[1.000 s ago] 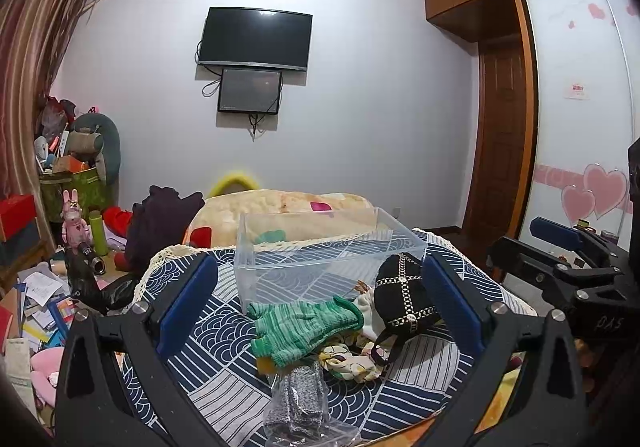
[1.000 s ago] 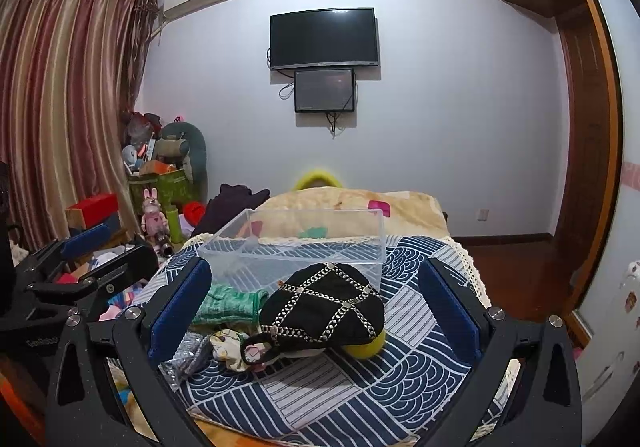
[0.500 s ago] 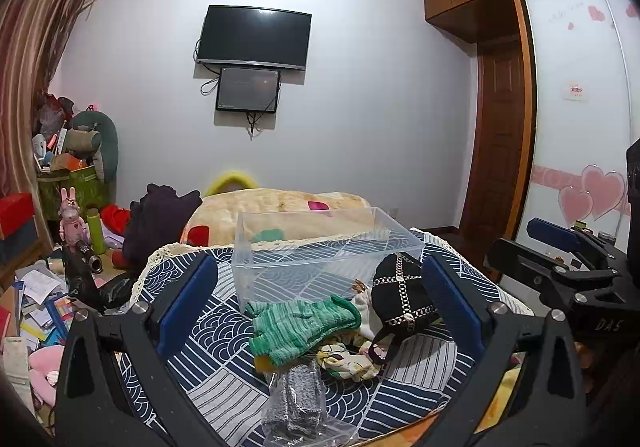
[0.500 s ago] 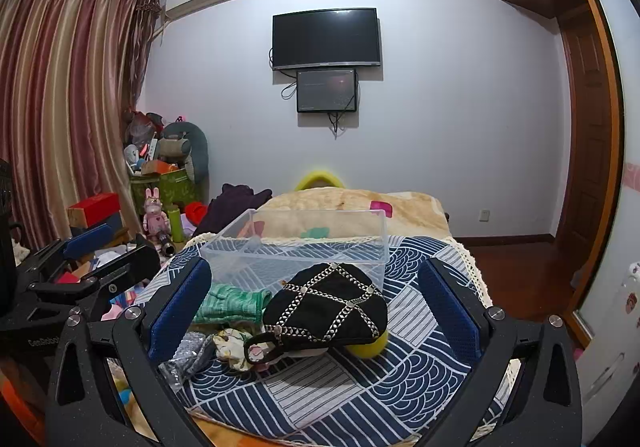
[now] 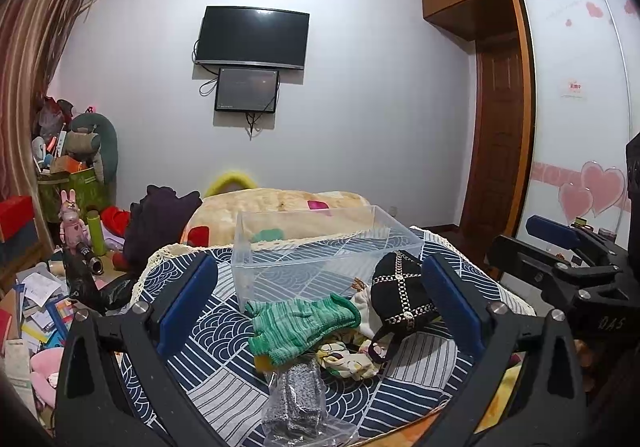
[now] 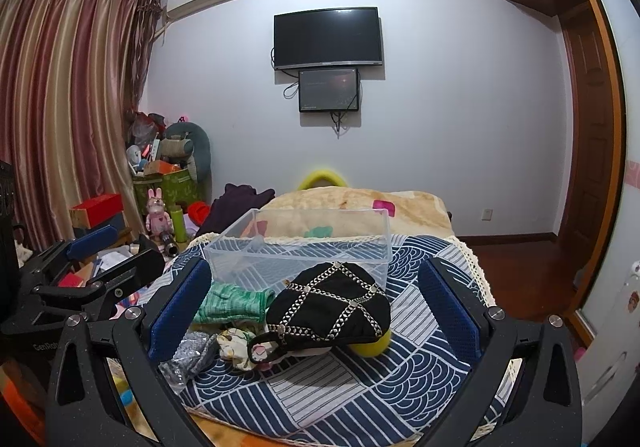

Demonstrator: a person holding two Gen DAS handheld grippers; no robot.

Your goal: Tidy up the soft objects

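Observation:
A clear plastic bin (image 5: 320, 243) (image 6: 304, 243) stands empty on a blue patterned cloth (image 5: 224, 387) (image 6: 360, 387). In front of it lies a pile: a green knit glove (image 5: 300, 323) (image 6: 228, 303), a black cap with chain trim (image 5: 400, 295) (image 6: 332, 307), a floral cloth (image 5: 344, 359) (image 6: 236, 339), a grey item in a clear bag (image 5: 300, 403) (image 6: 188, 355) and a yellow object (image 6: 372, 345) under the cap. My left gripper (image 5: 320, 307) is open and empty, short of the pile. My right gripper (image 6: 316, 311) is open and empty, framing the cap.
A beige blanket (image 5: 280, 207) and dark clothing (image 5: 160, 219) lie behind the bin. Toys, boxes and papers (image 5: 40, 287) clutter the floor at left. A wardrobe (image 5: 580, 167) and door (image 5: 500, 135) stand at right. Each gripper shows at the other view's edge.
Both views have shifted slightly; the grippers drifted a little, still open. Nothing on the cloth has moved.

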